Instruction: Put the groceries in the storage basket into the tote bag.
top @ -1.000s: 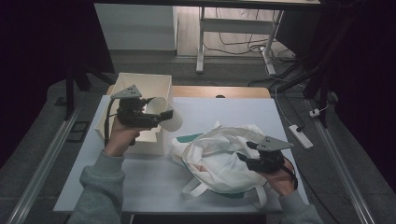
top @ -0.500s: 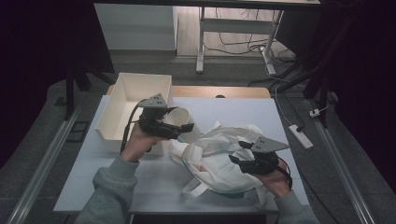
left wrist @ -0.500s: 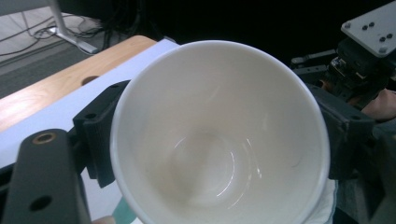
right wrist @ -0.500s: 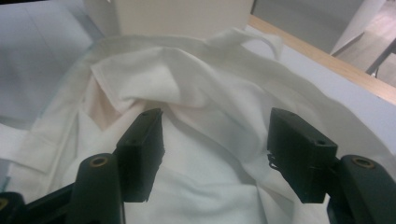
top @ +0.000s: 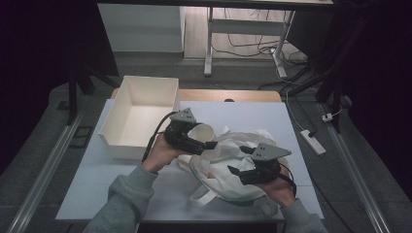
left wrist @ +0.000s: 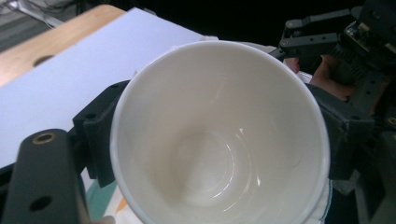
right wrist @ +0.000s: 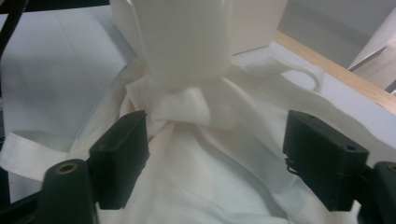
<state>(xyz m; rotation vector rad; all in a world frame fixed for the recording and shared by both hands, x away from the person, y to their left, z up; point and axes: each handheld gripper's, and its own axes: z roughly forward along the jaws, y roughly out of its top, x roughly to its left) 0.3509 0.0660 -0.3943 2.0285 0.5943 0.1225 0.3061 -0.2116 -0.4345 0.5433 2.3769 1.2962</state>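
1. The left gripper [top: 206, 144] clamps a white cup [left wrist: 219, 135] by its sides, above the cloth bag [top: 228, 165].
2. The right gripper [right wrist: 217, 156], jaws just opened wide, holds nothing over the bag.
3. The cup looks rigid, smooth and breakable: grip its walls. The bag is limp: pinch its rim.

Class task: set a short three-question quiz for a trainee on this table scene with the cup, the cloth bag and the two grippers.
1. True or false: the left gripper holds the white cup between its jaws.
2. Which thing lies under the right gripper? A) white cloth bag B) white box C) power strip
3. How do the right gripper's jaws stand?

Key
1. True.
2. A.
3. Open; they have just been opening, the cloth below them, not pinched.
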